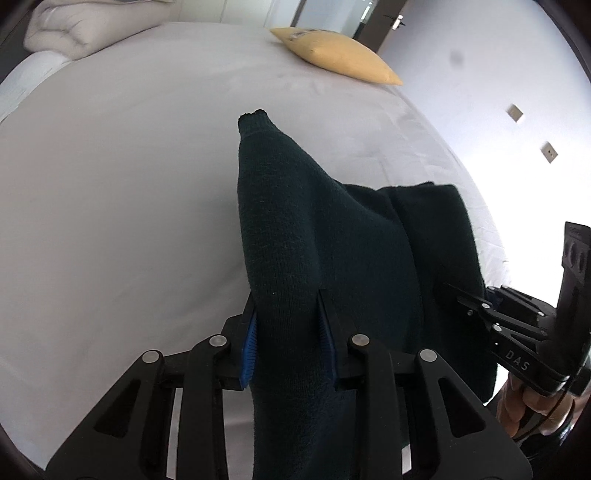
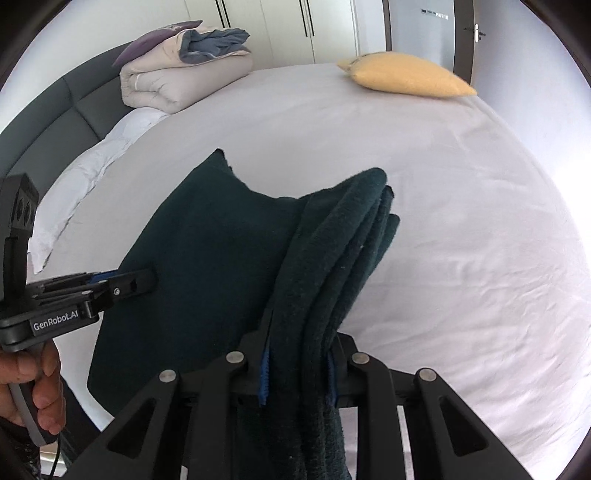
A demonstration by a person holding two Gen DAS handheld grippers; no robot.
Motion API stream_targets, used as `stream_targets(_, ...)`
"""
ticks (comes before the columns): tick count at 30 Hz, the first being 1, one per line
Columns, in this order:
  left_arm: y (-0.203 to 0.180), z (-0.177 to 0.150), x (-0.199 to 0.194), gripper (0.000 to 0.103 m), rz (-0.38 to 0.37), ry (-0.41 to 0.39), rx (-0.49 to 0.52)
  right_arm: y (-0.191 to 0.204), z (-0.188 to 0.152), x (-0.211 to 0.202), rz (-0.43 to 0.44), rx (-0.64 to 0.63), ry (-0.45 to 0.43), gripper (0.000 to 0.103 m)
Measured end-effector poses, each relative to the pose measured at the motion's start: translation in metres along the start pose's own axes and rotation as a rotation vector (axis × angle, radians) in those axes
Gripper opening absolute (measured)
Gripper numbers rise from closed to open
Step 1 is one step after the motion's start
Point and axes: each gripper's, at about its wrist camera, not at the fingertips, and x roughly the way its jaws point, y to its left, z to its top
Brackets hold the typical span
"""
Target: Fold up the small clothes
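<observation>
A dark green knitted garment (image 1: 332,236) hangs between both grippers above the white bed (image 1: 110,184). My left gripper (image 1: 288,317) is shut on one bunched end of it, a cuff-like tip pointing forward. My right gripper (image 2: 299,343) is shut on the other end, where several folded layers of the garment (image 2: 221,251) stick out past the fingers. The right gripper shows at the right of the left wrist view (image 1: 458,295), and the left gripper at the left of the right wrist view (image 2: 147,280), each clamped on the cloth.
A yellow pillow (image 2: 406,75) lies at the bed's far side. A folded beige duvet (image 2: 177,77) sits by the dark headboard (image 2: 55,110), with a white pillow (image 2: 81,181) below it. Wardrobe doors (image 2: 295,26) stand behind.
</observation>
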Motion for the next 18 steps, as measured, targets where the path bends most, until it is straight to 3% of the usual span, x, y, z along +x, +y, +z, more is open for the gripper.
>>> stream_targets(4, 0.013, -0.012, 0.002, 0.027, 0.024, -0.009, -0.014, 0.017, -0.008, 0.016, 0.031, 0.013, 0.013, 0.024)
stream_targets(9, 0.061, -0.041, 0.037, 0.030, -0.045, 0.026, -0.083, 0.003, -0.027, 0.039, 0.111, 0.128, 0.055, 0.025)
stream_targets(11, 0.069, -0.046, 0.044, 0.034, -0.102, 0.008, -0.112, -0.025, -0.035, 0.048, 0.214, 0.246, 0.068, 0.027)
stream_targets(13, 0.069, -0.046, 0.049, 0.038, -0.109, 0.008, -0.103, -0.051, -0.044, 0.058, 0.301, 0.356, 0.077, 0.031)
stream_targets(18, 0.085, -0.047, 0.060, 0.054, -0.111, 0.003, -0.122, -0.078, -0.062, 0.074, 0.425, 0.482, 0.070, 0.035)
